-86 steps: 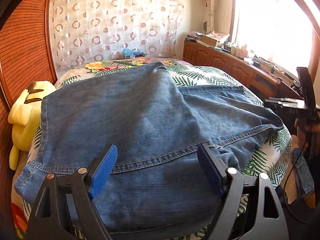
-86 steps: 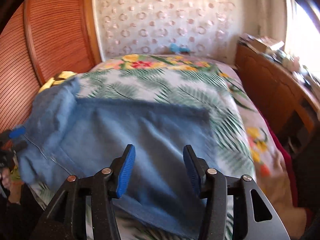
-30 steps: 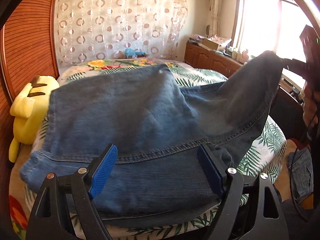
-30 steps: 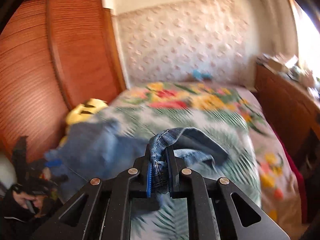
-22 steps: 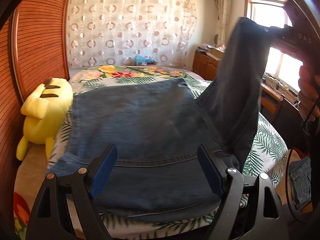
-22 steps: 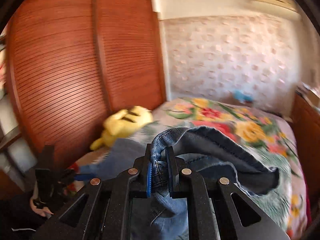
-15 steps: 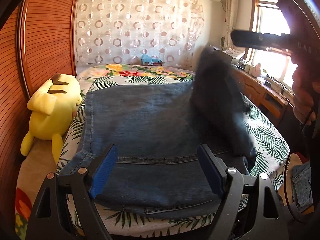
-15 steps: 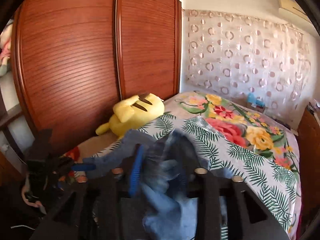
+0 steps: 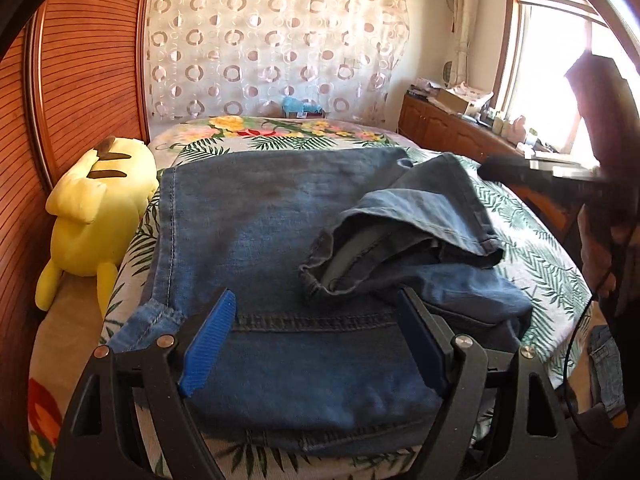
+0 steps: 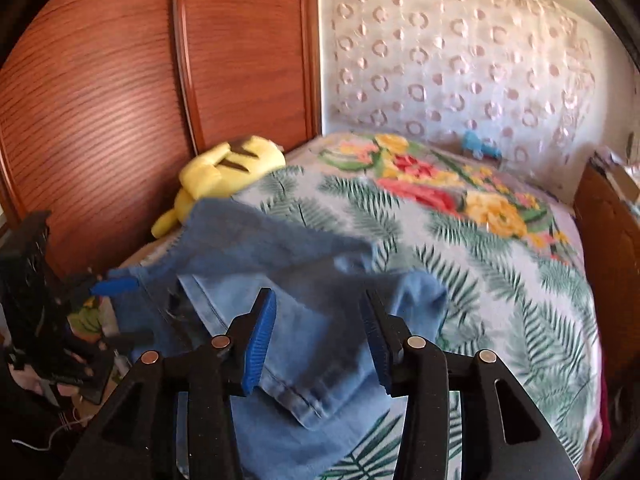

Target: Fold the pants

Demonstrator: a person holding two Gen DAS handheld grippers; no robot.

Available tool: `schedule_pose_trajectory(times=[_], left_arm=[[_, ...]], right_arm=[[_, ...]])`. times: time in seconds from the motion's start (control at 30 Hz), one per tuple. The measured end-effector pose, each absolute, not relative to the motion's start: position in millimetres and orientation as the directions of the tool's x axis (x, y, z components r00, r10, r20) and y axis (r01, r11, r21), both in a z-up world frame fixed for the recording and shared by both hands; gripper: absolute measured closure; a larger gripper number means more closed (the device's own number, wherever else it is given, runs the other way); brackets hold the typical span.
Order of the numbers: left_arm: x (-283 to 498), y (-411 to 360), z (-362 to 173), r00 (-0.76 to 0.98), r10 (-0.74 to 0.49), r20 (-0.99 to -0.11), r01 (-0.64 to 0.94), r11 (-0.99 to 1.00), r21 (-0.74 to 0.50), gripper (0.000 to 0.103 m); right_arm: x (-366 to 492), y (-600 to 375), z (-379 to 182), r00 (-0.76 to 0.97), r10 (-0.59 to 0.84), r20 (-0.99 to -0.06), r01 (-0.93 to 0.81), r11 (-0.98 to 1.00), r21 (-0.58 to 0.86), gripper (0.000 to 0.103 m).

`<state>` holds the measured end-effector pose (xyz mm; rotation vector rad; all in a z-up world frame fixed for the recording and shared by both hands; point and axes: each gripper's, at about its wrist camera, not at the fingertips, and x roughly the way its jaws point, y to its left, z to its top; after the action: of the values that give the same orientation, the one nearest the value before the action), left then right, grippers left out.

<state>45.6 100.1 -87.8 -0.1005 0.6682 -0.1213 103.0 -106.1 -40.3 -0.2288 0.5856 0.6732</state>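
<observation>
Blue denim pants (image 9: 260, 240) lie on the bed, with one leg end (image 9: 400, 232) flopped back in a loose rumpled heap on top of them at the right. My left gripper (image 9: 316, 340) is open and empty, hovering over the near edge of the pants. My right gripper (image 10: 316, 336) is open and empty above the pants (image 10: 320, 300), and it also shows at the right of the left wrist view (image 9: 520, 170). The left gripper also shows at the left of the right wrist view (image 10: 114, 285).
The bed has a floral and palm-leaf cover (image 10: 500, 264). A yellow plush toy (image 9: 92, 208) lies by the wooden wardrobe (image 10: 120, 100). A wooden cabinet (image 9: 448, 128) with clutter stands under the window. More denim (image 9: 608, 372) lies off the bed at right.
The right gripper lifted the pant leg end, swung it over the pants, then opened and let it drop in a heap. The left gripper stayed open.
</observation>
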Motion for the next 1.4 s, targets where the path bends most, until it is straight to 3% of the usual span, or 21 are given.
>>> schedule_pose_trajectory(times=[0.03,0.17,0.33,0.53,0.6,0.63,0.73,1.1,1.4], left_arm=[[49,100,-89,0.777,-0.151,-0.612,0.088,0.987,-0.132,0.021],[64,99,-95,0.751,-0.175,-0.636,0.117,0.984,-0.134,0.042],[81,94,-104,0.722,-0.200,-0.662,0.157,0.980,-0.124,0.052],[82,86,-99,0.715,-0.238,-0.657,0.207,0.970,-0.125,0.080],[79,83,-95,0.709,-0.265,-0.653,0.229,0.963,-0.142,0.086],[75,80,-91,0.716,-0.265,-0.645,0.238,0.962,-0.132,0.087],[63,77,-79,0.735,-0.266,-0.624,0.249,0.961,-0.117,0.090],[3,84,-6,0.803,-0.352,-0.481,0.314,0.936,-0.161,0.091],[-21,107,-2,0.829,-0.309,-0.466,0.249,0.950,-0.188,0.092]], right_arm=[[105,-105,-45,0.623,0.512,-0.591,-0.638,0.770,-0.006,0.055],[110,-102,-56,0.606,0.494,-0.624,-0.609,0.792,0.036,0.048],[115,-102,-64,0.569,0.501,-0.652,-0.579,0.807,0.116,0.047],[123,-93,-68,0.489,0.574,-0.657,-0.585,0.774,0.241,0.047],[120,-88,-63,0.468,0.603,-0.646,-0.608,0.750,0.261,0.071],[118,-84,-59,0.461,0.612,-0.643,-0.621,0.740,0.259,0.088],[106,-76,-37,0.473,0.641,-0.605,-0.665,0.709,0.232,0.098],[82,-49,77,0.563,0.702,-0.436,-0.734,0.667,0.125,0.100],[109,14,92,0.477,0.747,-0.463,-0.798,0.589,0.128,0.100]])
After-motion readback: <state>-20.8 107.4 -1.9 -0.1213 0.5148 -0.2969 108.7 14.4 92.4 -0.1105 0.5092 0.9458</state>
